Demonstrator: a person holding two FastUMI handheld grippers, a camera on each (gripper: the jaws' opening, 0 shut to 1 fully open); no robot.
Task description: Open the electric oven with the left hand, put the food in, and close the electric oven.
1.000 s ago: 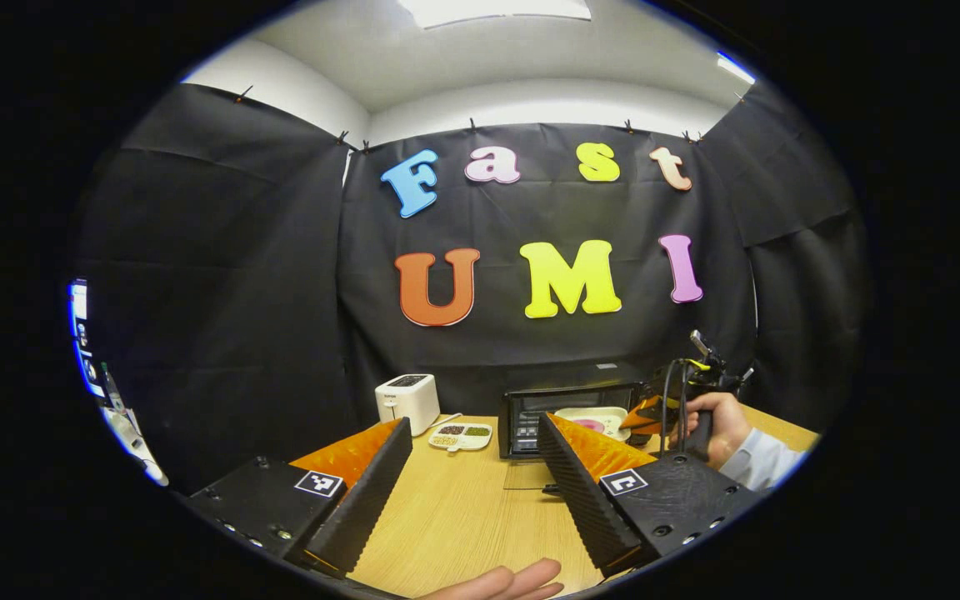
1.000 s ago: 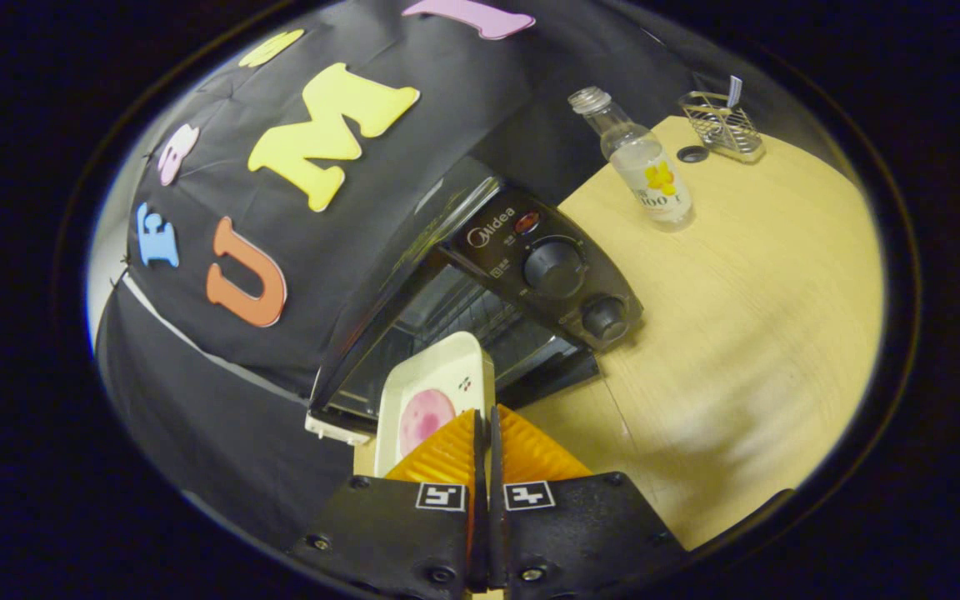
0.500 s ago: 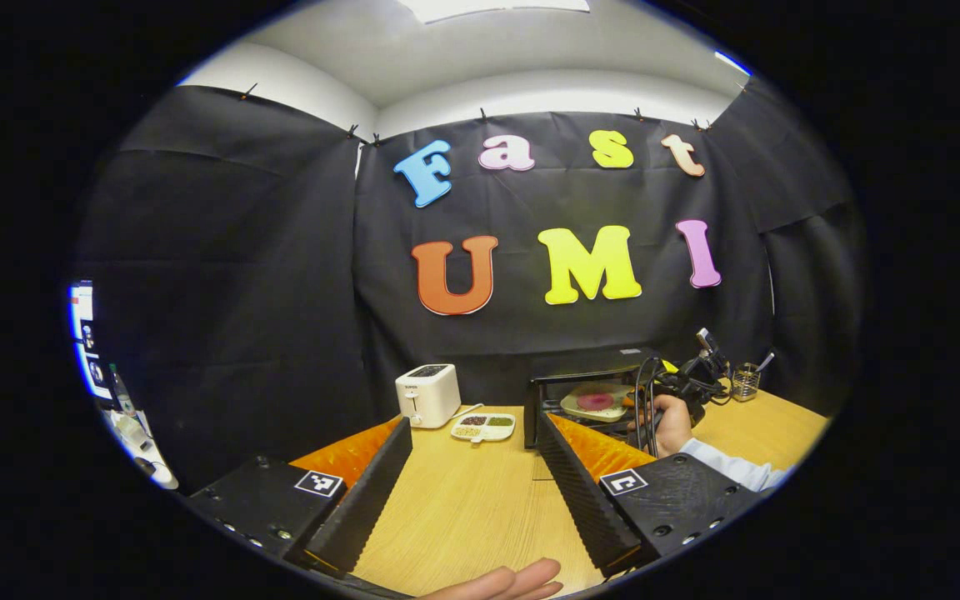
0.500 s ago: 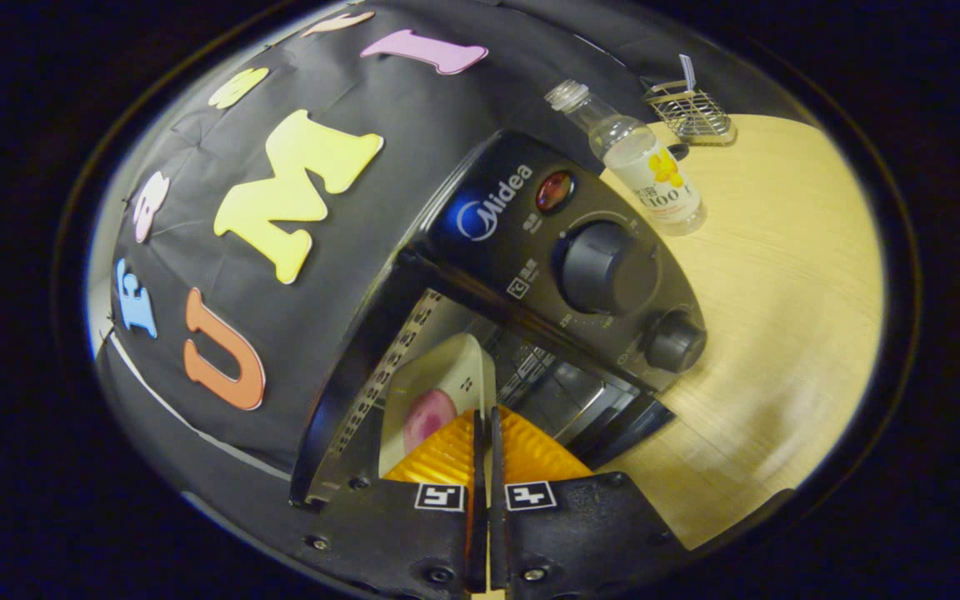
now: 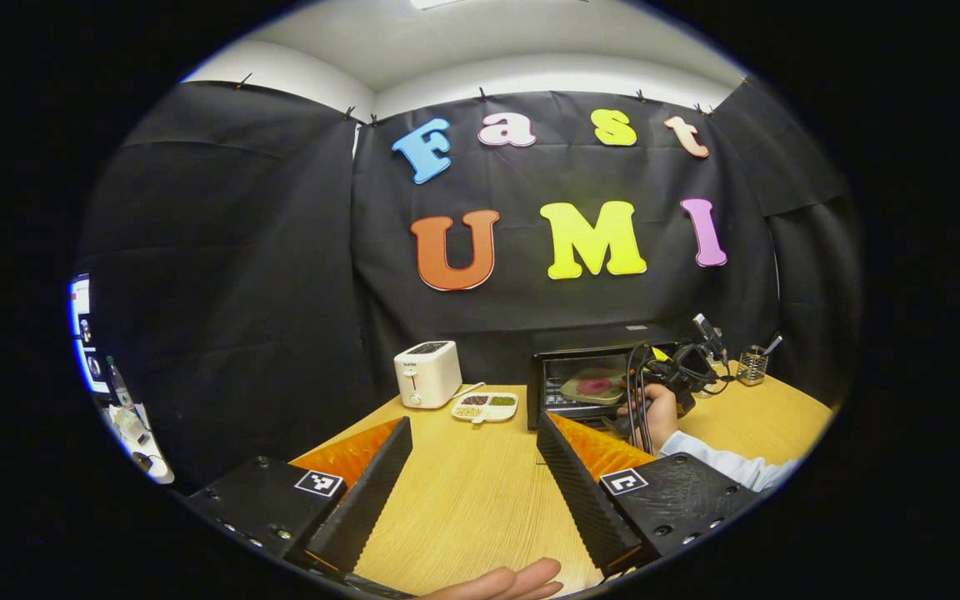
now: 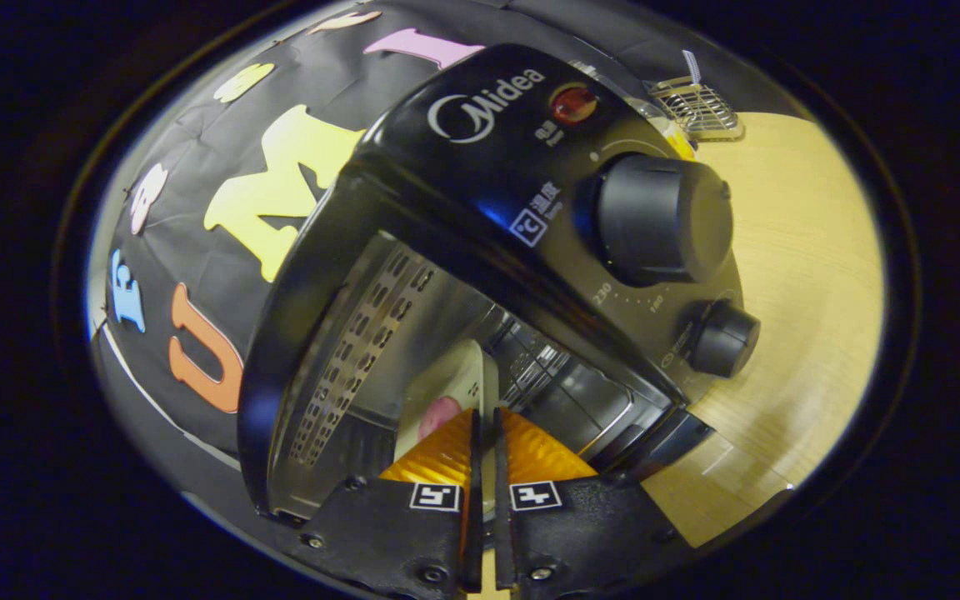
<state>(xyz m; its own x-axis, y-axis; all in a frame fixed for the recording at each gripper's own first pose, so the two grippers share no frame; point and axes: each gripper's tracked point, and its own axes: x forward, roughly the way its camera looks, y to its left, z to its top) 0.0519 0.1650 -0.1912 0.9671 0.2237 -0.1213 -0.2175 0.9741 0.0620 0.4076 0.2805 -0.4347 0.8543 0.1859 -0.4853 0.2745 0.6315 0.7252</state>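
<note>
The black electric oven (image 5: 592,372) stands open at the back of the table, with the white plate (image 5: 587,387) of pink food inside its cavity. A hand holds my right gripper (image 5: 662,372) at the oven's mouth. In the right gripper view the right gripper (image 6: 484,414) reaches into the oven (image 6: 480,167), shut on the near rim of the plate (image 6: 449,385). The pink food (image 6: 440,410) lies just beyond its fingers. My left gripper (image 5: 473,423) hangs open over the table, well short of the oven, with nothing between its fingers.
A white toaster (image 5: 427,373) and a small divided dish (image 5: 486,407) sit left of the oven. A wire holder (image 5: 751,365) stands to its right. Two black knobs (image 6: 663,218) project from the oven's panel. A bare hand (image 5: 505,582) shows at the table's near edge.
The right gripper has carried the plate from in front of the oven deep into its cavity. The left gripper stays open and has drifted slightly back.
</note>
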